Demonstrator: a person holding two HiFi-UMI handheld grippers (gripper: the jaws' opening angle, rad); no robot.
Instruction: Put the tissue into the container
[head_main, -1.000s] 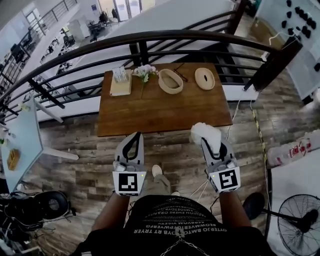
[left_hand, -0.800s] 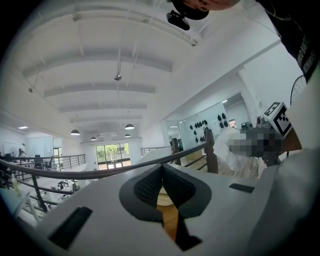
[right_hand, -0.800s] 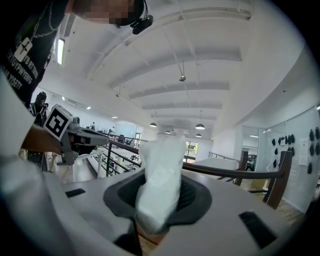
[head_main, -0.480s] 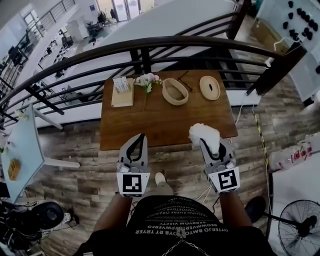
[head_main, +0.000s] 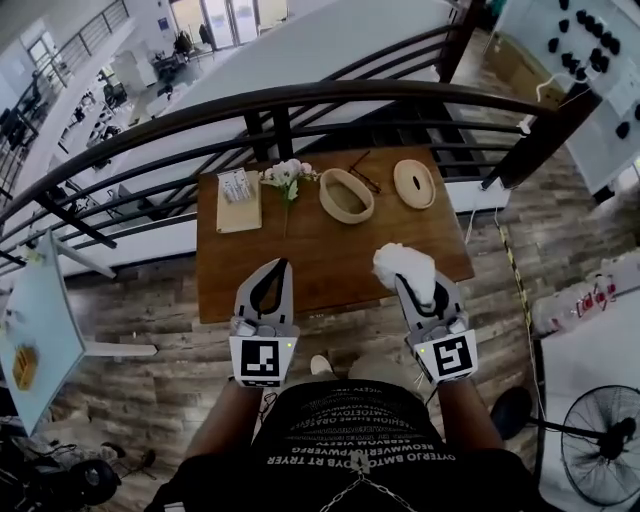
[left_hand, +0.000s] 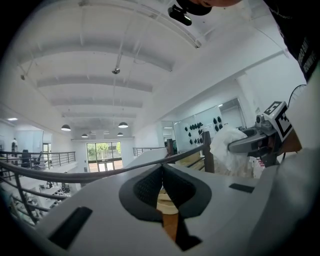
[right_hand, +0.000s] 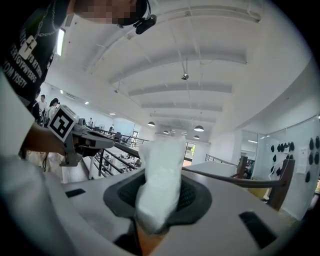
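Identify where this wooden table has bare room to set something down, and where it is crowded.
Free: the near half of the table, bordered by its front edge and the far row of things. Crowded: the far edge, where the tray, flowers, oval container and lid line up. In the head view the tissue in the right gripper overlaps the near right part.
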